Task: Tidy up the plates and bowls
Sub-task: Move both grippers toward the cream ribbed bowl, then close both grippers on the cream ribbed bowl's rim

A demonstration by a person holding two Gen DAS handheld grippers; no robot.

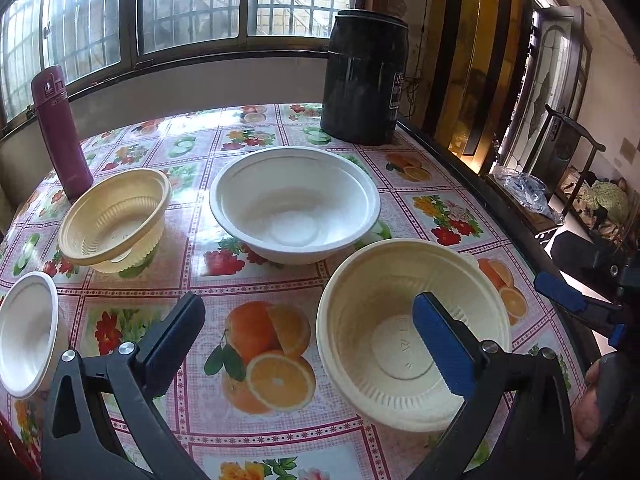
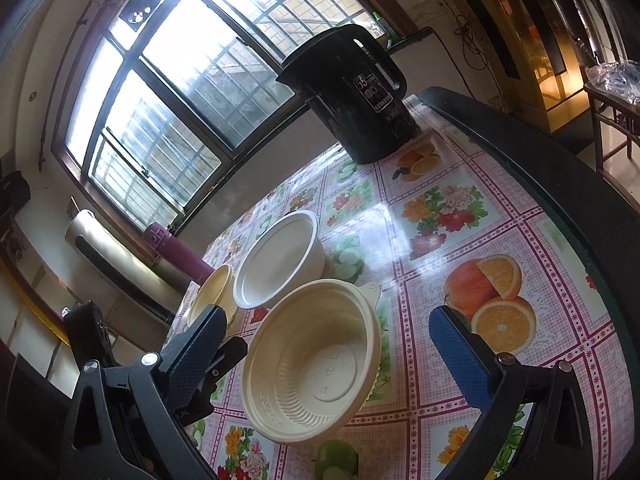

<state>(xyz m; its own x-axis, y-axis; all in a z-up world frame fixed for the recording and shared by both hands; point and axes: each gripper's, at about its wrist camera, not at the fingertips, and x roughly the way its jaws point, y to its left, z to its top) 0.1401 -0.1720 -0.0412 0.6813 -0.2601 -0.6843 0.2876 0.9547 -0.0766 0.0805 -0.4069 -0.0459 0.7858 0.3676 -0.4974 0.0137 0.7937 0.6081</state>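
Note:
Several bowls stand on the fruit-patterned tablecloth (image 1: 256, 280). A cream ribbed bowl (image 1: 384, 344) sits nearest, and the blue right finger (image 1: 444, 344) of my open left gripper (image 1: 310, 300) hangs over its inside. Behind it is a large white bowl (image 1: 296, 208), with a tilted yellow bowl (image 1: 116, 216) to its left. A small white bowl (image 1: 28, 328) leans at the left edge. In the right wrist view, my open right gripper (image 2: 326, 314) straddles the cream bowl (image 2: 312, 360) from above. The white bowl (image 2: 280, 256) and yellow bowl (image 2: 212, 292) lie beyond it.
A black kettle (image 1: 364, 80) stands at the table's far right corner and a maroon flask (image 1: 60, 132) at the far left. The dark table edge (image 1: 480, 184) runs along the right. A chair (image 1: 568, 152) and a plastic bag (image 1: 524, 192) are beyond it.

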